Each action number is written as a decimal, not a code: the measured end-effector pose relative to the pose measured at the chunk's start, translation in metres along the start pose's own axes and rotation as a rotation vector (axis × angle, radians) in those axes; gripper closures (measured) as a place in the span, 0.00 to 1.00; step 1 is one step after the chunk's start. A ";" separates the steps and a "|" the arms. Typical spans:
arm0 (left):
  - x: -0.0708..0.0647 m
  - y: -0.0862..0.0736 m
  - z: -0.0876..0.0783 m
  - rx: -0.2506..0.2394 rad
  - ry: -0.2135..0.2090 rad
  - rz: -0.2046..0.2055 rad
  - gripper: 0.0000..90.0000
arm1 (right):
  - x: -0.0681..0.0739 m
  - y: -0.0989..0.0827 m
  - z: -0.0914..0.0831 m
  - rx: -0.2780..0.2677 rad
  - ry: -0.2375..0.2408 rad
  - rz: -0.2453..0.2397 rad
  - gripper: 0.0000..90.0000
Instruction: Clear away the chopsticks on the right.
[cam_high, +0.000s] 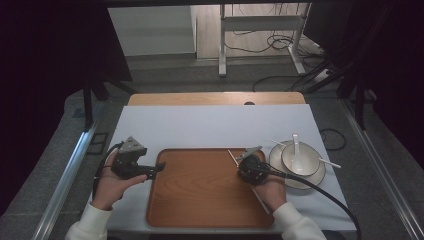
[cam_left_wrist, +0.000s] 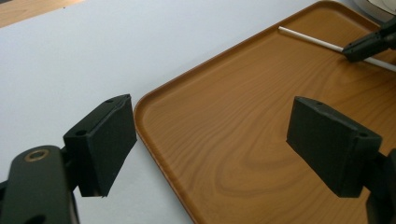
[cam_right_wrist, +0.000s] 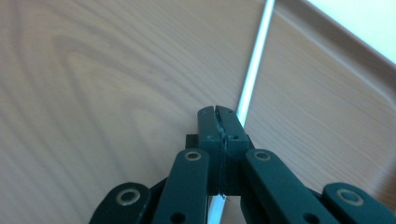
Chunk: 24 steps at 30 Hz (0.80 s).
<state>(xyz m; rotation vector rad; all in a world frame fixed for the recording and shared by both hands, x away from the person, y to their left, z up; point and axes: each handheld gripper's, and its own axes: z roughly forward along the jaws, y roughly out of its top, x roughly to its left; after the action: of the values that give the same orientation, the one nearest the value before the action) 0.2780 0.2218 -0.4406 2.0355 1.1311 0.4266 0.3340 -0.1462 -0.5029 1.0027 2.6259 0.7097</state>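
A brown wooden tray (cam_high: 200, 210) (cam_left_wrist: 243, 140) lies in front of me on a white mat. One white chopstick (cam_high: 231, 155) (cam_left_wrist: 303, 36) (cam_right_wrist: 254, 65) lies slanted across the tray's right part. My right gripper (cam_high: 243, 159) (cam_right_wrist: 218, 112) is shut, low over the tray, and the chopstick runs under its jaws. Whether the pads pinch it is hidden. The tip of the right gripper (cam_left_wrist: 348, 51) touches the chopstick in the left gripper view. My left gripper (cam_high: 159, 169) (cam_left_wrist: 210, 135) stands open across the tray's left rim, with nothing between its jaws.
Right of the tray a white bowl (cam_high: 310, 159) holding a white spoon (cam_high: 296, 147) stands on a white plate (cam_high: 300, 181). A second chopstick (cam_high: 330, 163) lies across them. The white mat (cam_high: 215, 125) stretches bare behind the tray.
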 end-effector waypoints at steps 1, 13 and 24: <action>0.000 0.000 0.000 0.000 0.000 -0.001 0.17 | -0.001 0.000 -0.001 0.002 -0.008 0.004 1.00; 0.000 -0.001 0.002 0.007 0.000 -0.003 0.17 | -0.012 0.004 0.006 -0.027 -0.062 0.055 1.00; 0.000 -0.001 0.003 0.008 -0.002 0.003 0.17 | -0.015 -0.004 -0.001 -0.004 -0.132 0.058 1.00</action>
<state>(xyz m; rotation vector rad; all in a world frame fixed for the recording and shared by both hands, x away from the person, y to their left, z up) 0.2792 0.2203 -0.4429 2.0445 1.1304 0.4220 0.3417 -0.1594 -0.5031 1.0903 2.4903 0.6381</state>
